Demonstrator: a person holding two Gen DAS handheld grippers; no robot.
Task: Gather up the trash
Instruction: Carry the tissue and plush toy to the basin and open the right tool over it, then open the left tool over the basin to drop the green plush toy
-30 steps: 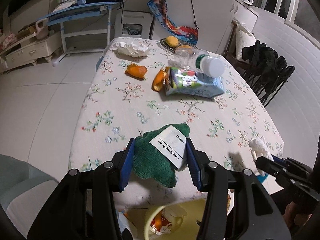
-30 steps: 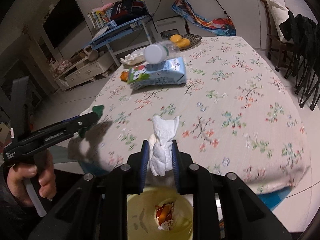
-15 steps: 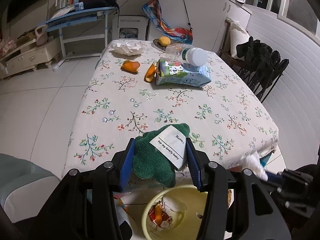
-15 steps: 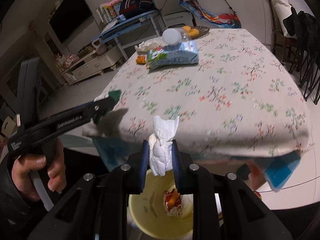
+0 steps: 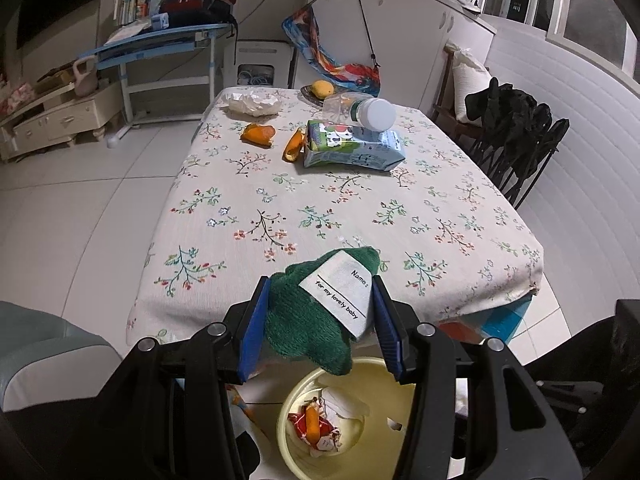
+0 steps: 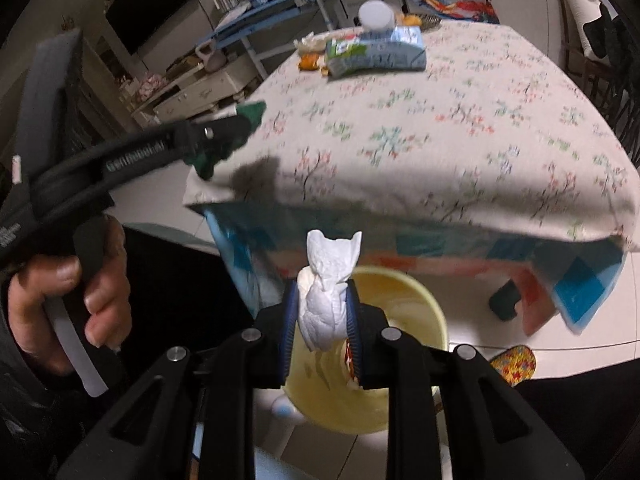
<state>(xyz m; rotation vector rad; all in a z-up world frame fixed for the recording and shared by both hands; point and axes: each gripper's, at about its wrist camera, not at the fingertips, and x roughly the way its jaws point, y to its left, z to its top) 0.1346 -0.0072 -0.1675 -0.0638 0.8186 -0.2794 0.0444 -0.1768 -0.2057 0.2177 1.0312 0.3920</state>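
Note:
My left gripper (image 5: pixel 320 285) is shut on a green knitted cloth (image 5: pixel 304 320) with a white label, held past the table's near edge above a yellow bin (image 5: pixel 400 372). The bin holds wrappers and an orange scrap (image 5: pixel 312 424). In the right wrist view my right gripper (image 6: pixel 322 286) has a crumpled white tissue (image 6: pixel 326 280) between its pads, over the same yellow bin (image 6: pixel 404 292); its jaws are opening and the pads still touch the tissue. A hand (image 6: pixel 68 296) holds the left gripper (image 6: pixel 236 128) at the left.
The floral-cloth table (image 5: pixel 360 208) carries orange peels (image 5: pixel 258 134), a tissue pack (image 5: pixel 352 148) with a plastic bottle (image 5: pixel 360 110) on it, a crumpled white wad (image 5: pixel 254 102) and a fruit dish (image 5: pixel 322 88). A chair draped in black clothing (image 5: pixel 516 120) stands at the right.
Both grippers have drawn back off the table's near edge with their loads and now hang over the yellow bin, the right one a little lower.

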